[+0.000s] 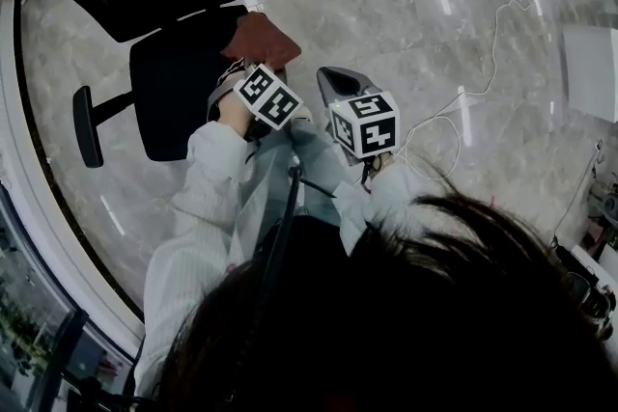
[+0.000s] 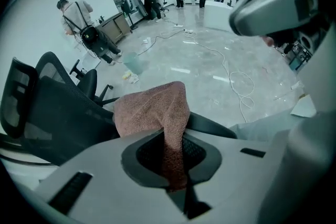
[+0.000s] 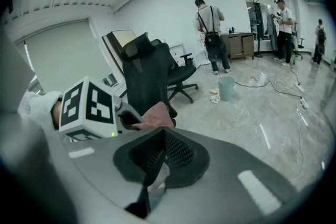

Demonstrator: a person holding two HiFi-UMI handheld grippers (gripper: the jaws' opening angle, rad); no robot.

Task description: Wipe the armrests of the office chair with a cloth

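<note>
Our left gripper (image 2: 176, 186) pinches the brown cloth (image 2: 152, 110) over the office chair (image 1: 174, 101) armrest (image 2: 212, 126) edge. Our right gripper (image 3: 152, 173) has its jaws touching, empty, with wide bare floor (image 1: 406, 5) beside it.

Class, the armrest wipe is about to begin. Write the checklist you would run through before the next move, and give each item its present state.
1. cloth clamped in left gripper: ok, jaws shut on it.
2. Cloth on near armrest: ok, draped over it.
3. right gripper free: ok, jaws together with nothing between them.
4. far armrest already wiped: cannot tell.
5. cable away from chair: ok, it lies apart from it.
</note>
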